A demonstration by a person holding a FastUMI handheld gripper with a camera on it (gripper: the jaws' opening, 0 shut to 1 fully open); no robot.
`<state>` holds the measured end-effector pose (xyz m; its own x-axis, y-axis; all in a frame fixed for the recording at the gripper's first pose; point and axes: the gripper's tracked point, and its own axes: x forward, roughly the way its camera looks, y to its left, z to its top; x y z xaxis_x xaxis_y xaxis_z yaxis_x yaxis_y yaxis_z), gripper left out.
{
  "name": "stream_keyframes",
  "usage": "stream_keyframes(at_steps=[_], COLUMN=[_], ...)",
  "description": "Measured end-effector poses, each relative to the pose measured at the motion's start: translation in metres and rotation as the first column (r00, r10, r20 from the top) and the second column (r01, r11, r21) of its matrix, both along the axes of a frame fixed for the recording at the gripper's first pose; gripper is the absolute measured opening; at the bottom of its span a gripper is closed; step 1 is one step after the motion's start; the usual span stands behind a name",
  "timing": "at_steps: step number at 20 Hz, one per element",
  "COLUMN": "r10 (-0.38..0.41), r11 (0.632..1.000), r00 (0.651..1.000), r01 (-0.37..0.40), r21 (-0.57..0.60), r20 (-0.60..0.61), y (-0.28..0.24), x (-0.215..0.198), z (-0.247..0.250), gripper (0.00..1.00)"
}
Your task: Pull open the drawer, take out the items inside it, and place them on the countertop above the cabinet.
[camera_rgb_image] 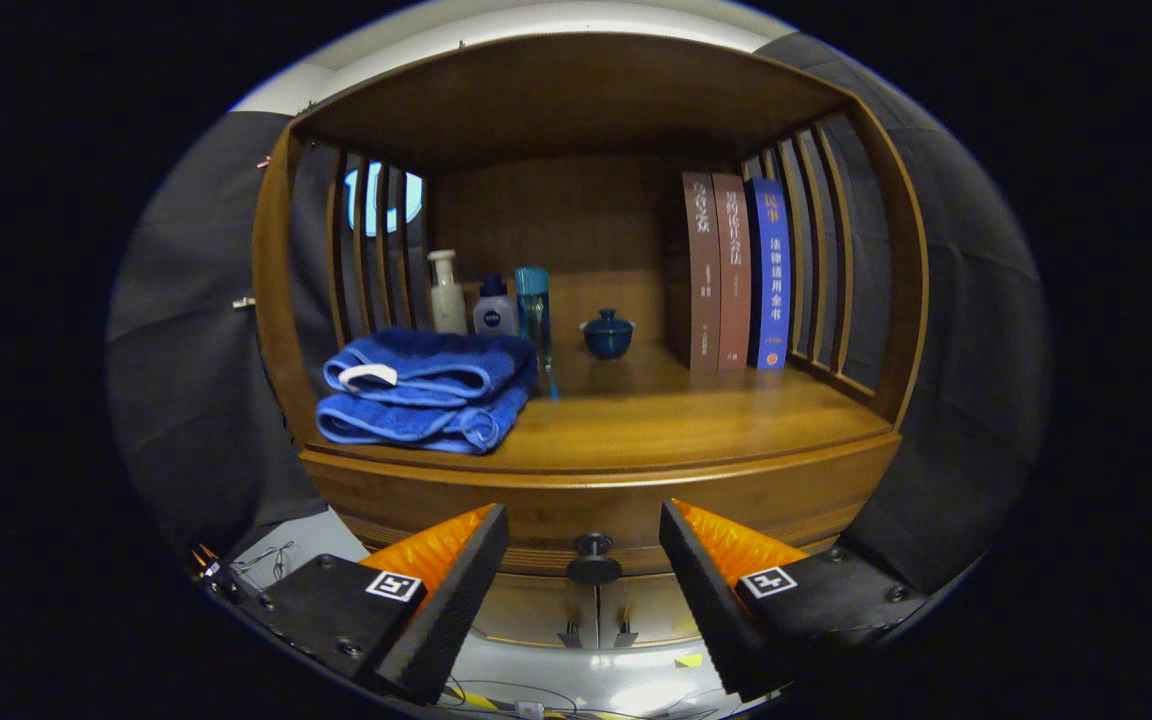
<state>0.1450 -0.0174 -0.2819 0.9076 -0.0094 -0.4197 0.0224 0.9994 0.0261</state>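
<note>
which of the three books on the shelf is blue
The blue book is the one farthest from the towels, standing against the slatted side wall. The two brown books beside it stand nearer the small teapot. The gripper is open.

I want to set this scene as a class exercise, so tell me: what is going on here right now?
The hand-held gripper is open and lined up on the drawer knob, which sits between its fingers, untouched. The drawer looks shut, so nothing has come out yet. On the countertop above lie folded blue towels, with a pump bottle, two more bottles, a small lidded blue cup and three upright books behind.
</note>
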Motion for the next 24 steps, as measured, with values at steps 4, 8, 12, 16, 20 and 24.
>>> stream_keyframes(at_steps=[4,8,12,16,20,24], r10=[-0.022,-0.025,-0.031,-0.021,-0.015,-0.019], r11=[0.999,1.000,0.999,1.000,0.999,1.000], r00=[0.998,0.993,0.989,0.990,0.988,0.986], r01=[0.023,0.026,0.033,0.020,0.010,0.019], r21=[0.022,0.011,0.010,-0.010,-0.035,-0.005], r20=[-0.063,-0.113,-0.142,-0.140,-0.153,-0.168], y=[-0.004,-0.005,-0.005,-0.007,-0.006,-0.006], x=[0.008,0.015,0.018,0.018,0.018,0.016], z=[-0.034,-0.062,-0.078,-0.078,-0.078,-0.076], gripper=[1.00,0.82,0.70,0.45,0.35,0.35])
